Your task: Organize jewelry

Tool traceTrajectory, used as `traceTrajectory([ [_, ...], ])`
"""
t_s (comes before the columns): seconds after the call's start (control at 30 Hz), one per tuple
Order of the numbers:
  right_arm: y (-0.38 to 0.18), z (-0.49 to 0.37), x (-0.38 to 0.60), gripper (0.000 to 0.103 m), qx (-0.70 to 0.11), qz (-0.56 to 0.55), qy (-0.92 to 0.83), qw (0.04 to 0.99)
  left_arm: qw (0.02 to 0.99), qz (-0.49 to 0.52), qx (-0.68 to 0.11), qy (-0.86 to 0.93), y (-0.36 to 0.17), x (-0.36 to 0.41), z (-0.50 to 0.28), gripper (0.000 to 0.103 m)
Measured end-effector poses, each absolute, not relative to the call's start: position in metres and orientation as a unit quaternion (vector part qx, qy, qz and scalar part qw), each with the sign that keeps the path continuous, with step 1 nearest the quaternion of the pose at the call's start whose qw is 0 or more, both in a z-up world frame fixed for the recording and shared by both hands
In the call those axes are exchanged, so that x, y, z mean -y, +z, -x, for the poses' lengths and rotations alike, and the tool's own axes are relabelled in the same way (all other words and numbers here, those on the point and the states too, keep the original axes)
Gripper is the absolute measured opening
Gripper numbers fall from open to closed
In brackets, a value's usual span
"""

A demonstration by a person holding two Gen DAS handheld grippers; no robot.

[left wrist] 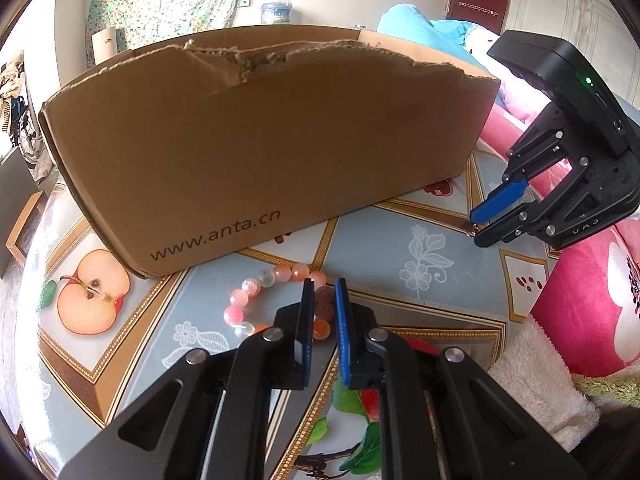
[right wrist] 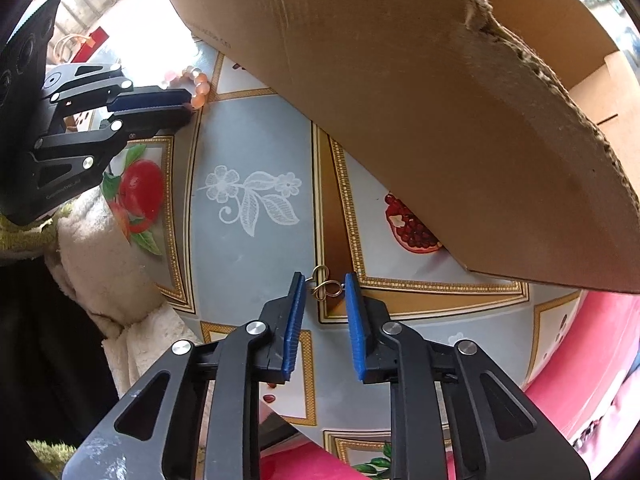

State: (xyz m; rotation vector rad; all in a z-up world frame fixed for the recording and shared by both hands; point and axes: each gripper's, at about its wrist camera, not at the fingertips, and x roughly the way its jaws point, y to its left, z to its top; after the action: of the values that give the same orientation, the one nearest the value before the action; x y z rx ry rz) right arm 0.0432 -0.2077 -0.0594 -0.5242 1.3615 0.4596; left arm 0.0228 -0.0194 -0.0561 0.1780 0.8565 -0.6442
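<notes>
Fruit-print oilcloth covers the tabletop point(right wrist: 256, 240), where a torn cardboard box point(left wrist: 260, 140) waits to take the jewelry. Left gripper point(left wrist: 324, 284) has its fingers narrowly apart around the far side of a bead bracelet point(left wrist: 256, 284), apparently about to pinch it. Right gripper point(right wrist: 325, 278) holds its fingers apart either side of a small gold piece point(right wrist: 325, 286), possibly an earring; it is too small to identify. Next: squeeze, lift, carry over the box wall. Inside the box, little shows.
</notes>
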Motion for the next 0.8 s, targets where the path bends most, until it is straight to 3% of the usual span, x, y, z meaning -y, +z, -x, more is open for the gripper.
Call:
traceTrajectory([
  [0.47, -0.043, -0.044, 0.229, 0.017, -0.618, 0.224, 0.195, 0.728, 0.856, -0.084, -0.407, -0.307, -0.056, 0.020, -0.022, 0.010],
  [0.5, -0.041, -0.046, 0.230, 0.013, -0.619, 0.223, 0.196, 0.728, 0.856, -0.085, -0.407, -0.307, -0.056, 0.019, -0.022, 0.010],
  [0.53, -0.040, -0.047, 0.231, 0.003, -0.620, 0.221, 0.195, 0.727, 0.856, -0.085, -0.407, -0.307, -0.056, 0.020, -0.022, 0.010],
  [0.8, -0.034, -0.049, 0.240, 0.004, -0.610, 0.209, 0.190, 0.740, 0.856, -0.092, -0.404, -0.308, -0.055, 0.022, -0.022, 0.010],
])
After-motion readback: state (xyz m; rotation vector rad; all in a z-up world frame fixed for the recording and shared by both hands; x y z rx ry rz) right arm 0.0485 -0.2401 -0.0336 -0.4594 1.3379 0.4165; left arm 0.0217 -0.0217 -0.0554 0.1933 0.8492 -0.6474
